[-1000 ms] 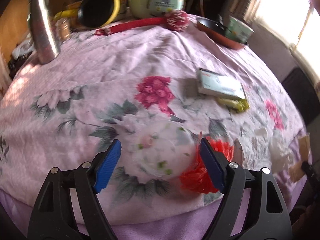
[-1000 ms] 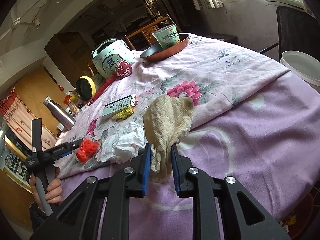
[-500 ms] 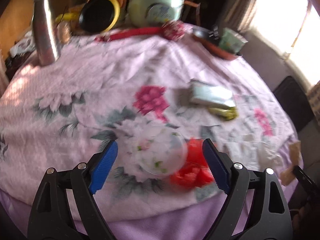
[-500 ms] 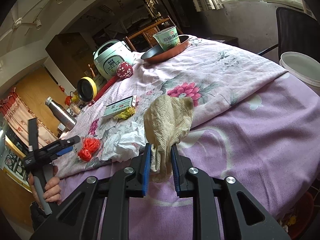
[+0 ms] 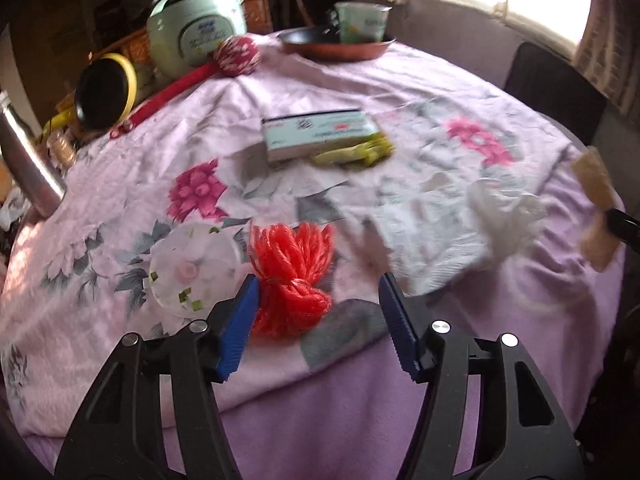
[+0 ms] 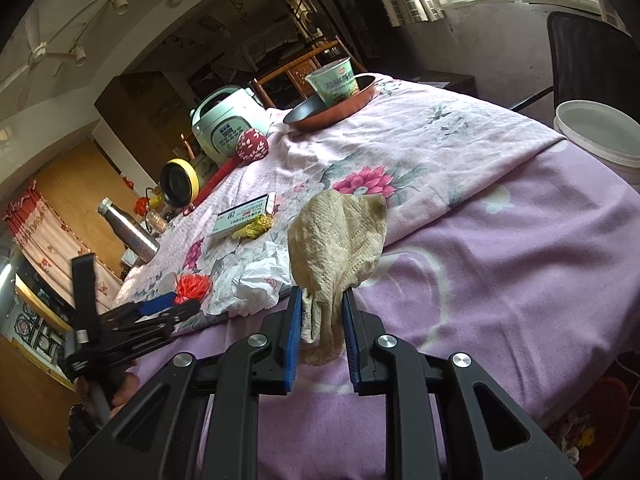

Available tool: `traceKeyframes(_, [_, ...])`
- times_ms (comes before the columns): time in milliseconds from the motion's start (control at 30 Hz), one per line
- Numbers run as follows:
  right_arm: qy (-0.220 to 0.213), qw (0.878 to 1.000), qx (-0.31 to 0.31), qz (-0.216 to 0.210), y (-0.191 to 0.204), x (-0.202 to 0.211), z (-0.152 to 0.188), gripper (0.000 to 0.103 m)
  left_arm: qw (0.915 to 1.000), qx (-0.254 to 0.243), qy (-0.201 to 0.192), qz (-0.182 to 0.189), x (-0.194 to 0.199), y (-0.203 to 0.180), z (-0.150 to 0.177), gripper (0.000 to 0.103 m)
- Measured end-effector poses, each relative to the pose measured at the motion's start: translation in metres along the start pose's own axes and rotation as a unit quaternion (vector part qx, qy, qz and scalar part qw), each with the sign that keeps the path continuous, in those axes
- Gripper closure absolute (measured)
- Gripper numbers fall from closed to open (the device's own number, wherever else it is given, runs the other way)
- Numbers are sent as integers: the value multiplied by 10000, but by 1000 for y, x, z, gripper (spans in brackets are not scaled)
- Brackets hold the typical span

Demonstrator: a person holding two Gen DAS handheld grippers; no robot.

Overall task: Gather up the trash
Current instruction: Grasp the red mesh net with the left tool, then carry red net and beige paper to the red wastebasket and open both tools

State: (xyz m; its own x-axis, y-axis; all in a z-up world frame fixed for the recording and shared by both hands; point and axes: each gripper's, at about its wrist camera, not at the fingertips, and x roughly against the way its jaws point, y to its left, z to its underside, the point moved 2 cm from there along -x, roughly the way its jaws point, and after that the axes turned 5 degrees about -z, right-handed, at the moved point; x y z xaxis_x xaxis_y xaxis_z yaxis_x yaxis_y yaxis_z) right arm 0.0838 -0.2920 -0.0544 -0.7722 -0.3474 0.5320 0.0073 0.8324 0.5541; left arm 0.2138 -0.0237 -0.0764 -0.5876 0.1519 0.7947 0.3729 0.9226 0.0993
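Early stage, as I judge it: only one piece is picked up. Right gripper (image 6: pixel 319 328) is clamped on the tan paper towel (image 6: pixel 340 240), held above the bench (image 6: pixel 520 220) edge. Still lying on the bench: red mesh bundle (image 5: pixel 294 272), clear plastic lid (image 5: pixel 194 268), crumpled white tissue (image 5: pixel 504 216), green-yellow wrapper (image 5: pixel 356 152) beside the box (image 5: pixel 320 134).

Vs 1 s ago: left gripper (image 5: pixel 316 320) has shifted from over the lid to the red bundle; its jaws have just been closing, still apart, bundle between them against the left pad, not pinched. Right grip unchanged.

Floral cloth (image 5: pixel 312 92) covers the table (image 6: pixel 500 280), strewn with litter.
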Motion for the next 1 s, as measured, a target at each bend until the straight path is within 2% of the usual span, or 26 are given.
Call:
traceKeyframes(100, [-78, 10000, -23, 12, -5, 11, 1, 84, 9992, 356, 140, 123, -7, 15, 0, 55])
traceKeyframes(167, [-156, 9999, -19, 37, -7, 19, 1, 85, 9987, 481, 154, 104, -9, 20, 0, 73])
traceKeyframes(333, [-396, 9991, -6, 140, -19, 48, 3, 88, 9963, 771, -111, 362, 17, 22, 1, 75])
traceKeyframes(433, [-522, 9983, -79, 240, -34, 67, 6, 89, 9957, 632, -377, 568, 44, 0, 1, 76])
traceKeyframes(500, [-580, 9977, -191, 294, -46, 76, 9, 88, 9957, 398, -509, 670, 59, -24, -1, 75])
traceKeyframes(667, [-799, 9939, -566, 498, -88, 113, 23, 89, 9891, -313, -686, 1264, 89, -104, -5, 75])
traceKeyframes(800, [-963, 9887, -783, 835, -120, 148, 38, 89, 9759, -915, -653, 1871, 100, -182, 0, 75])
traceKeyframes(900, [-992, 9835, -962, 1166, -147, 174, 57, 89, 9600, -1461, -589, 2314, 105, -253, 11, 75])
traceKeyframes(1000, [-946, 9760, -1220, 1535, -181, 199, 83, 89, 9450, -1917, -480, 2607, 107, -311, 28, 75])
